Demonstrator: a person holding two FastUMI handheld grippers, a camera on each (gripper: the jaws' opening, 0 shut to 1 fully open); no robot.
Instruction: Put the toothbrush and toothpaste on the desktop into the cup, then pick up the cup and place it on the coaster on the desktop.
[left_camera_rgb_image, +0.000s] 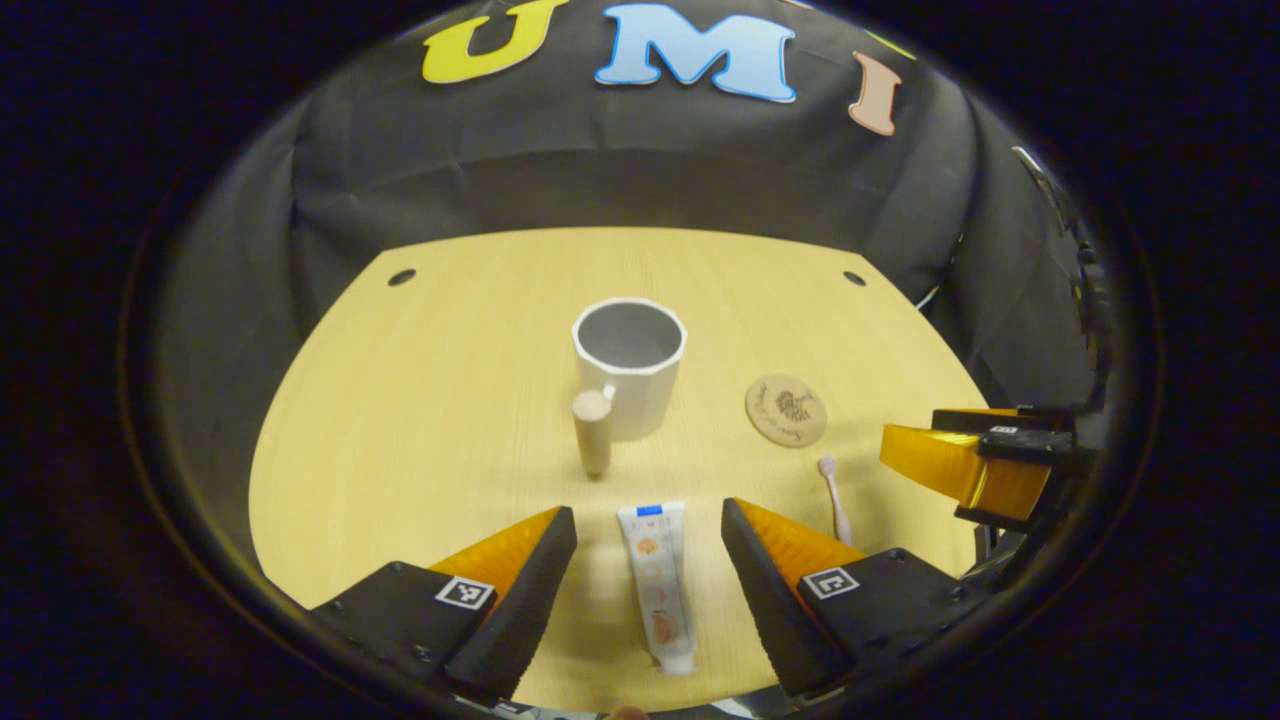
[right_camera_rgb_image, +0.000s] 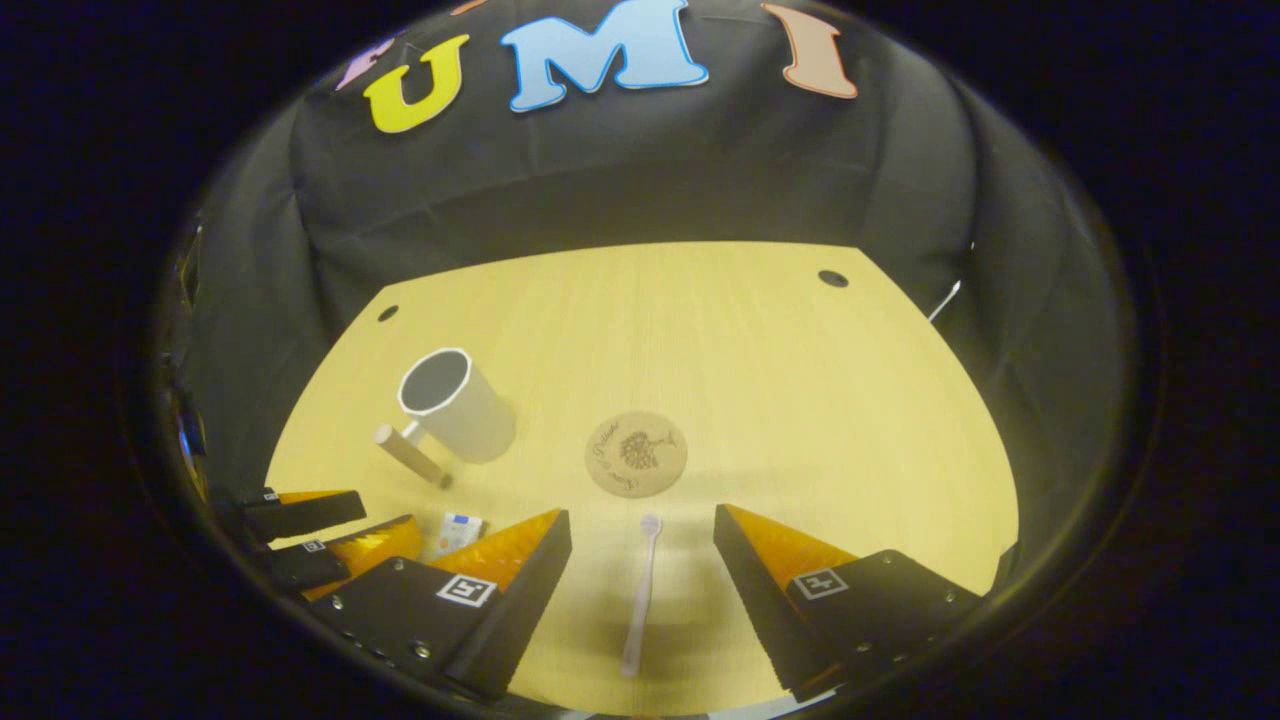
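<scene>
Toothpaste (left_camera_rgb_image: 659, 583) lies flat on the light wooden table (left_camera_rgb_image: 430, 400), right between the two fingers of the left tongs (left_camera_rgb_image: 648, 540), which are spread wide with space on both sides of the tube. The tube points away from the camera, with its cap end near the bottom of the left gripper view. Past it stands the white cup (left_camera_rgb_image: 630, 365), upright, and its inside looks empty. A wooden peg handle (left_camera_rgb_image: 592, 430) sticks out from the cup's side toward the camera. To the right of the cup lies the round brown coaster (left_camera_rgb_image: 786, 410), flat, with a small dark drawing on it and nothing on top. The pink toothbrush (left_camera_rgb_image: 833, 495) lies just past the right finger of the left tongs, near the coaster but not touching it. At the right edge of the left gripper view you can see the right tongs from the side. In the right gripper view, the toothbrush (right_camera_rgb_image: 640, 595) lies between the wide-open fingers of the right tongs (right_camera_rgb_image: 642, 540), its head pointing at the coaster (right_camera_rgb_image: 636, 454). The cup (right_camera_rgb_image: 455, 405) leans off to the left there, and a bit of the toothpaste (right_camera_rgb_image: 458, 530) peeks out beside the left tongs (right_camera_rgb_image: 335, 535), down in the left corner.
</scene>
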